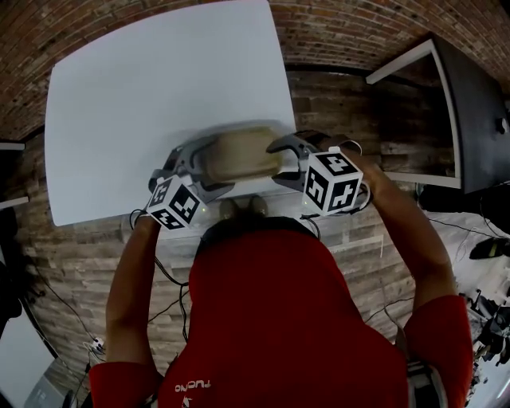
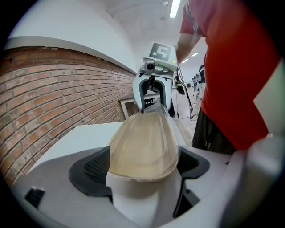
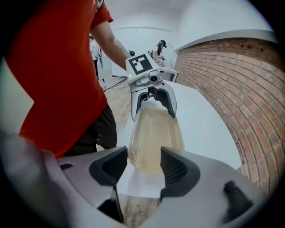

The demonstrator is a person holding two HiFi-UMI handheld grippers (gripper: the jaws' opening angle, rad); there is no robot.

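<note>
A person wears a red short-sleeved shirt [image 1: 263,319] with pale lettering [image 1: 194,385] printed on it. The left gripper [image 1: 194,159] and right gripper [image 1: 284,154] are pale grey plastic, with black ribbed pads lining the fingers [image 3: 111,167]. Each carries a white cube [image 1: 332,182] printed with black square markers. Thin black cables [image 1: 170,278] trail from them.

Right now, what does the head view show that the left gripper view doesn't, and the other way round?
Only the head view: the whole white table from above, and the marker cube on the left gripper. Only the left gripper view: a ceiling light and that gripper's dark pads close up. Both: the beige tray gripped at its ends by the left gripper and the right gripper, and the person's red shirt.
</note>
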